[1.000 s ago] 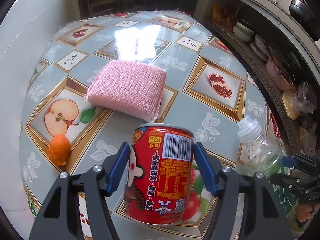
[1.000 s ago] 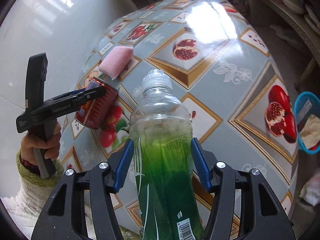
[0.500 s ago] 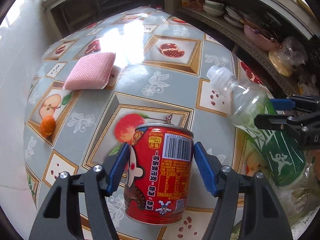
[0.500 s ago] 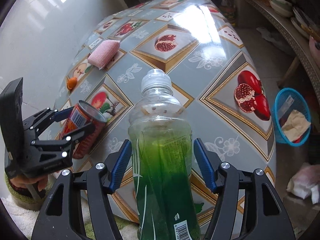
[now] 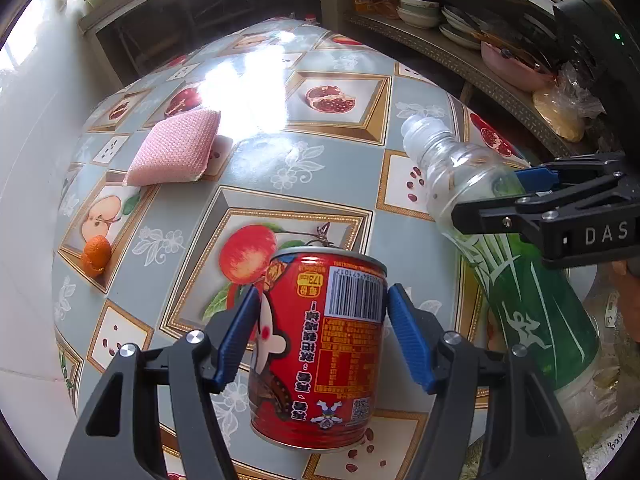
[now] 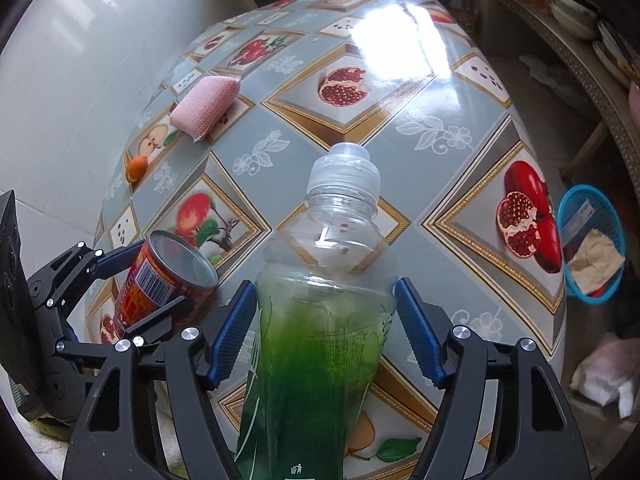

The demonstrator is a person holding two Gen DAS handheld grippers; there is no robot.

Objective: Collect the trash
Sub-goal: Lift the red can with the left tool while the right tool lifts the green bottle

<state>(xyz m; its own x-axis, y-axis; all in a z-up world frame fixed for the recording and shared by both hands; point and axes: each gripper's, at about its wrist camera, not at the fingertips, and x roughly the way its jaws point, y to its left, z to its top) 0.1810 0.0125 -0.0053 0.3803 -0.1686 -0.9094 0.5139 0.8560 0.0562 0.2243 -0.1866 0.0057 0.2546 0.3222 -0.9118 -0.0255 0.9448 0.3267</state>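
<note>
My left gripper (image 5: pixel 320 332) is shut on a red drink can (image 5: pixel 320 356) and holds it above the near part of the fruit-patterned table (image 5: pixel 304 160). The can also shows in the right wrist view (image 6: pixel 160 284). My right gripper (image 6: pixel 324 332) is shut on a clear plastic bottle with a green label (image 6: pixel 320 344), held above the table's near edge. The bottle also shows in the left wrist view (image 5: pixel 500 256), to the right of the can, tilted. A piece of orange peel (image 5: pixel 96 256) lies at the table's left side.
A pink sponge (image 5: pixel 176 152) lies on the table at the far left. A blue basket (image 6: pixel 592 248) with paper scraps stands on the floor right of the table. Shelves with bowls and plates (image 5: pixel 440 20) run along the right. A white wall is on the left.
Both grippers have lifted their loads off the table and drawn back toward the near edge. The can and bottle have come closer together.
</note>
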